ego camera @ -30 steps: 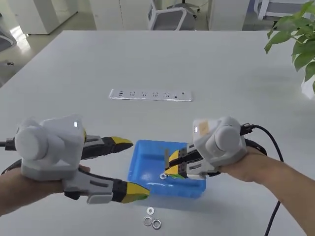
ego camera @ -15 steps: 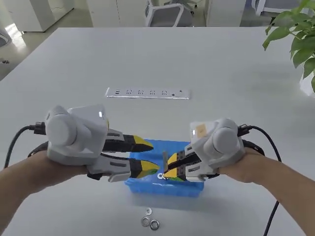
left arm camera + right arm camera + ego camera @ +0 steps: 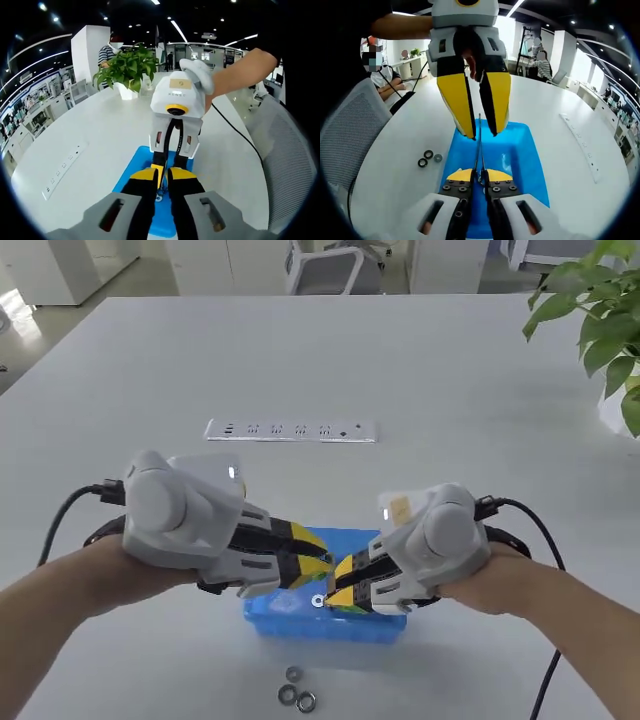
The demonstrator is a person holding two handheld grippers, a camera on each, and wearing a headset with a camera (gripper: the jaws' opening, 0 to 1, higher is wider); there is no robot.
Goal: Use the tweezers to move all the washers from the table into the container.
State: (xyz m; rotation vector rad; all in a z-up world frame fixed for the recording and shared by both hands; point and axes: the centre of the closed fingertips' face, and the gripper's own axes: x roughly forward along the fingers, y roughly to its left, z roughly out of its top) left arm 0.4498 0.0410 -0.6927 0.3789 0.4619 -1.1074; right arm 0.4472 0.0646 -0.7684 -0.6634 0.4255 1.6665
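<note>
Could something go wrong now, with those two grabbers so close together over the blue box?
Maybe, in two ways. The left gripper has its jaws on either side of the thin tweezers, which the right gripper clamps. A bump there could twist the tweezers crooked or loose. Also, three washers lie on the table just beside the blue container, and a gripper swung low could sweep them away.

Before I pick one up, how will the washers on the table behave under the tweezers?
The three washers look thin, flat and metallic, so probably light but slippery; a tip may skid off. They lie flat on the smooth table, so a push likely slides them rather than rolls them. The tweezers look slender, so their grip may be weak.
</note>
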